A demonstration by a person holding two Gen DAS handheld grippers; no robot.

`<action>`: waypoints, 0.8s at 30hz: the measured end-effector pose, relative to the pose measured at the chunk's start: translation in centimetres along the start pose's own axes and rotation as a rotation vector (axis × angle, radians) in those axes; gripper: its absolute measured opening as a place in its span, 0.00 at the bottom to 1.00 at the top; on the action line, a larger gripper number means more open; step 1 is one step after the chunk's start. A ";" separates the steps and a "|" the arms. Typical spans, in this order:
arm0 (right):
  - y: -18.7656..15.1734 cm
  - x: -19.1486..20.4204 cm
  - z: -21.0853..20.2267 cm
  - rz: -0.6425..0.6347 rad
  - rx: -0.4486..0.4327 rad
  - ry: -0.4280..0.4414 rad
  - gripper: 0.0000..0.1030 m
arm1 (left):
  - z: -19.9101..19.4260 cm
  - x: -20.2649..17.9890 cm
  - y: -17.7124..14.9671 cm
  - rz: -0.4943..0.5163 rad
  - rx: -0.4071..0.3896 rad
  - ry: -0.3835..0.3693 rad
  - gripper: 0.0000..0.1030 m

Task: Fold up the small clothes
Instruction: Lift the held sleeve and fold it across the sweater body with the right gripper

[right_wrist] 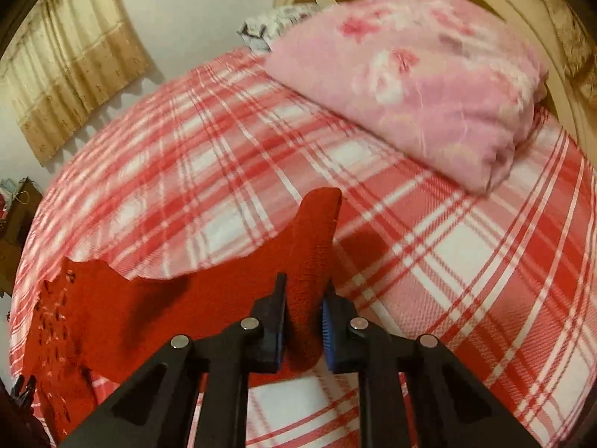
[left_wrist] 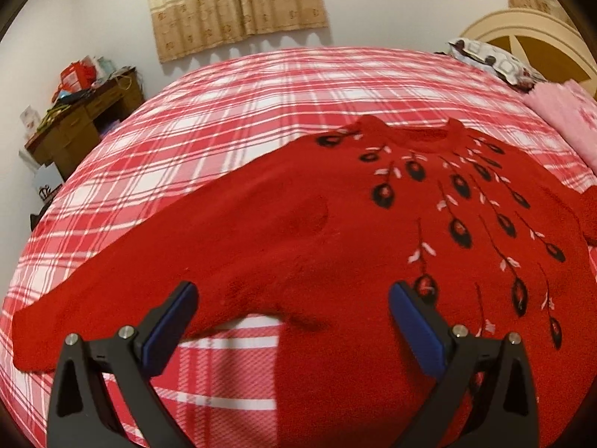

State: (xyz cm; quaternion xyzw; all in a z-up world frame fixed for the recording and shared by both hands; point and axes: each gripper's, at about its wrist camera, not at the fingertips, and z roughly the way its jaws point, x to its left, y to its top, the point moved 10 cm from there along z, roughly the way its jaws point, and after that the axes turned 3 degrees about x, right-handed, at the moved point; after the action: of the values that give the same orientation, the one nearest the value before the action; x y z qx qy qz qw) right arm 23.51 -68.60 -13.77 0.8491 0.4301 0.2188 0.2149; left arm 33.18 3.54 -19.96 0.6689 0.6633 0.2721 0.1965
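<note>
Red sweater (left_wrist: 298, 224) lying front-up on the plaid bedspread (left_wrist: 231, 112), neck opening toward the far edge, black-and-white leaf pattern running down its chest. One sleeve (left_wrist: 112, 291) extends flat to the left, the cuff near the bed's edge. The other sleeve (right_wrist: 313, 257) is lifted off the bedspread and stands up between the fingers of the right gripper (right_wrist: 304, 295), whose jaws are narrowed tight against the knit on both sides; this gripper points forward along the bed toward the pink folded blanket (right_wrist: 429, 86). Left gripper (left_wrist: 293, 298), jaws spread wide and holding nothing, hovers low over the sweater's lower hem, angled down at the body of the garment. Background: headboard (left_wrist: 530, 44), patterned pillow (left_wrist: 488, 59), beige curtain (left_wrist: 231, 3), cluttered wooden desk (left_wrist: 86, 119) beside the bed.
</note>
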 end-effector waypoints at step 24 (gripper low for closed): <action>4.0 27.1 -15.6 -0.370 -0.235 0.350 0.13 | -1.0 5.2 -0.9 -0.121 -0.032 0.050 1.00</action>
State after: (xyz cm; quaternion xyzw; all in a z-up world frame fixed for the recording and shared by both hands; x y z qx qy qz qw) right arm 31.92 -45.64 6.17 0.6747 0.5801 0.3674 0.2707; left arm 31.74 8.67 -19.21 0.6172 0.7028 0.2869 0.2068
